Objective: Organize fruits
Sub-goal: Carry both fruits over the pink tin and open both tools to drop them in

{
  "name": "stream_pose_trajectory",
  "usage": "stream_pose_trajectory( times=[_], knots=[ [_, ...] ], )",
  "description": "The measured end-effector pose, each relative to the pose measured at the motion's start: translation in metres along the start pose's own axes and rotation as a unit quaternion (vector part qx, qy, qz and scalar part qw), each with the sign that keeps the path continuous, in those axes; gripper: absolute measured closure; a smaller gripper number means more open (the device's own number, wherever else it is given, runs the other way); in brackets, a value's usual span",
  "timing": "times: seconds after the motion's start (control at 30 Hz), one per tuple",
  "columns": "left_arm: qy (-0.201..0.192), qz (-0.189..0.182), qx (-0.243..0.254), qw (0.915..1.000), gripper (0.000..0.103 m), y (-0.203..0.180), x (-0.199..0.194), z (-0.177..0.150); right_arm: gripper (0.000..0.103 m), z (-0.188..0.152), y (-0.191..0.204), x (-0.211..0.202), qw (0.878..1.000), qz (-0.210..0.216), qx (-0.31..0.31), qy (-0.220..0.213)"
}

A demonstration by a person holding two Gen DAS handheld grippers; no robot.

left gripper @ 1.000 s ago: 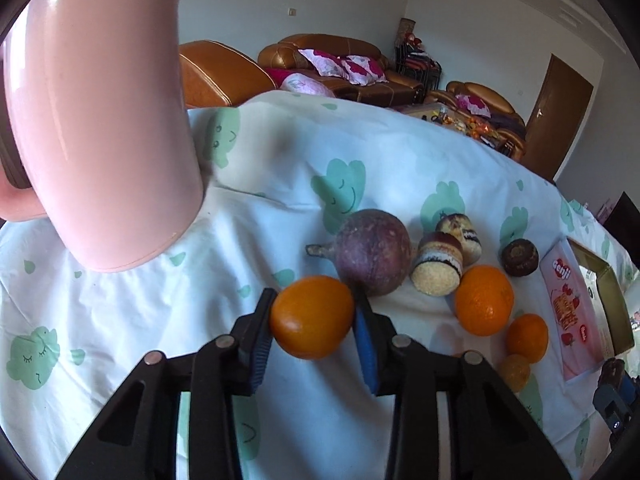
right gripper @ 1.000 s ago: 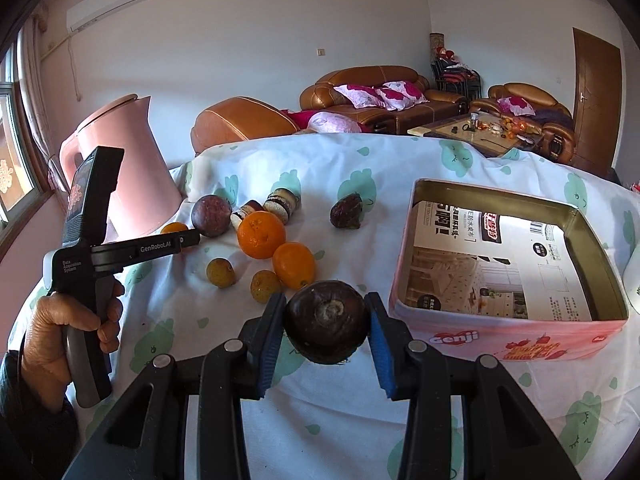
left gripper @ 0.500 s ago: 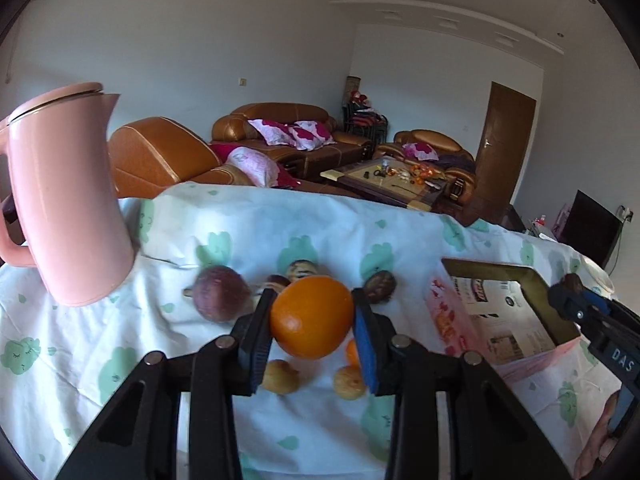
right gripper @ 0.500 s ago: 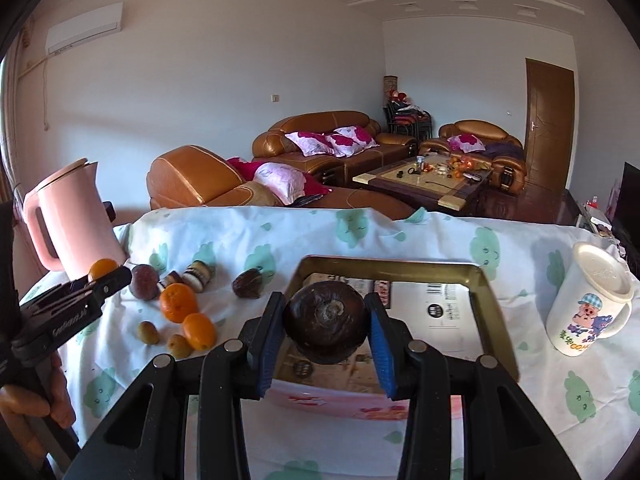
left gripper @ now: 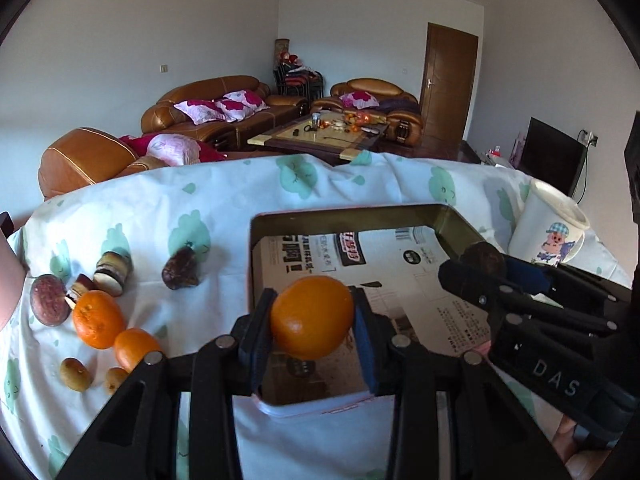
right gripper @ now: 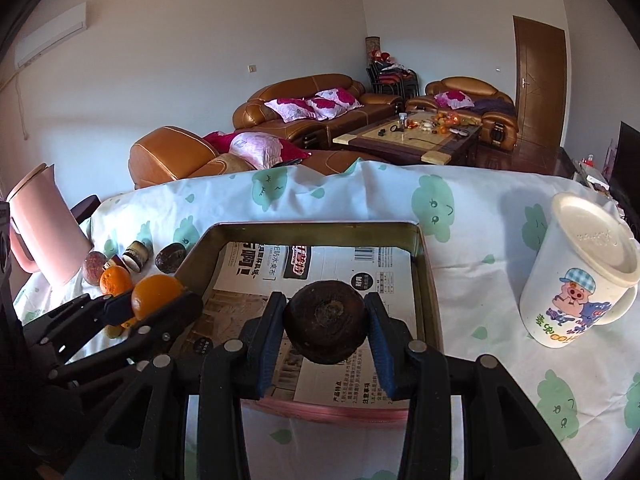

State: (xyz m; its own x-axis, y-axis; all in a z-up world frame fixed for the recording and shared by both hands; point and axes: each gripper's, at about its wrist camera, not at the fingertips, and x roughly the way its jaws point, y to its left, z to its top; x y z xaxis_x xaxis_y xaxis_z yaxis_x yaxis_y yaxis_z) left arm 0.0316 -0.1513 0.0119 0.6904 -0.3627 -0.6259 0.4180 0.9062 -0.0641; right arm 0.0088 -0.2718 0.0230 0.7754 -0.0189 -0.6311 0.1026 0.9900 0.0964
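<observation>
My left gripper (left gripper: 312,354) is shut on an orange (left gripper: 312,316) and holds it above the near left part of a paper-lined rectangular tin (left gripper: 344,212). My right gripper (right gripper: 326,346) is shut on a dark brown round fruit (right gripper: 326,328) above the near side of the same tin (right gripper: 320,227). The right gripper also shows in the left wrist view (left gripper: 486,270), and the left one in the right wrist view (right gripper: 154,300). Loose fruit lies left of the tin: oranges (left gripper: 98,318), a purple fruit (left gripper: 48,306), a dark fruit (left gripper: 180,268).
A white lidded mug (right gripper: 580,272) stands right of the tin. A pink kettle (right gripper: 40,232) stands at the far left. Small round cakes (left gripper: 112,272) and small brown fruits (left gripper: 74,374) lie among the oranges. The table has a white cloth (right gripper: 320,196) with green prints.
Both grippers have moved from the fruit pile to above the tin, each carrying its fruit. They now sit side by side over it.
</observation>
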Motion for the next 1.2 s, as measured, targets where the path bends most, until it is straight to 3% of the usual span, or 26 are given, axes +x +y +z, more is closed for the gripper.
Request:
stream_pose_trajectory(
  times=[0.33, 0.43, 0.5, 0.57, 0.7, 0.77, 0.87, 1.07, 1.2],
  knots=[
    [0.02, 0.014, 0.006, 0.9997, 0.064, -0.006, 0.012, -0.006, 0.06, -0.006, -0.013, 0.017, 0.998, 0.034, 0.04, 0.037],
    [0.014, 0.023, 0.007, 0.9996, 0.059, -0.007, 0.013, -0.006, 0.06, -0.005, -0.014, 0.017, 0.997, 0.04, 0.047, 0.037],
    [-0.001, 0.027, 0.013, 0.9995, 0.036, -0.011, 0.009, -0.006, 0.055, -0.005, -0.016, 0.016, 0.997, 0.051, 0.056, 0.034],
    [-0.021, 0.031, 0.022, 0.999, 0.025, -0.016, 0.002, -0.006, 0.043, -0.004, -0.019, 0.012, 0.995, 0.065, 0.069, 0.026],
    [-0.068, 0.062, 0.039, 0.995, 0.001, -0.021, -0.017, -0.004, 0.042, 0.0, -0.022, -0.008, 0.993, 0.08, 0.081, -0.027],
    [-0.09, 0.08, 0.04, 0.9919, 0.0, -0.018, -0.029, -0.004, 0.039, 0.003, -0.021, -0.02, 0.993, 0.064, 0.078, -0.06],
    [-0.087, 0.092, 0.03, 0.9915, 0.0, -0.006, -0.034, -0.003, 0.029, 0.004, -0.021, -0.029, 0.992, 0.038, 0.076, -0.09],
    [-0.081, 0.133, 0.01, 0.9878, 0.0, 0.022, -0.037, -0.015, 0.029, 0.002, -0.022, -0.024, 0.993, 0.017, 0.084, -0.084],
    [-0.084, 0.149, 0.003, 0.9852, 0.0, 0.037, -0.041, -0.02, 0.029, -0.006, -0.019, -0.027, 0.992, 0.006, 0.075, -0.102]
  ],
)
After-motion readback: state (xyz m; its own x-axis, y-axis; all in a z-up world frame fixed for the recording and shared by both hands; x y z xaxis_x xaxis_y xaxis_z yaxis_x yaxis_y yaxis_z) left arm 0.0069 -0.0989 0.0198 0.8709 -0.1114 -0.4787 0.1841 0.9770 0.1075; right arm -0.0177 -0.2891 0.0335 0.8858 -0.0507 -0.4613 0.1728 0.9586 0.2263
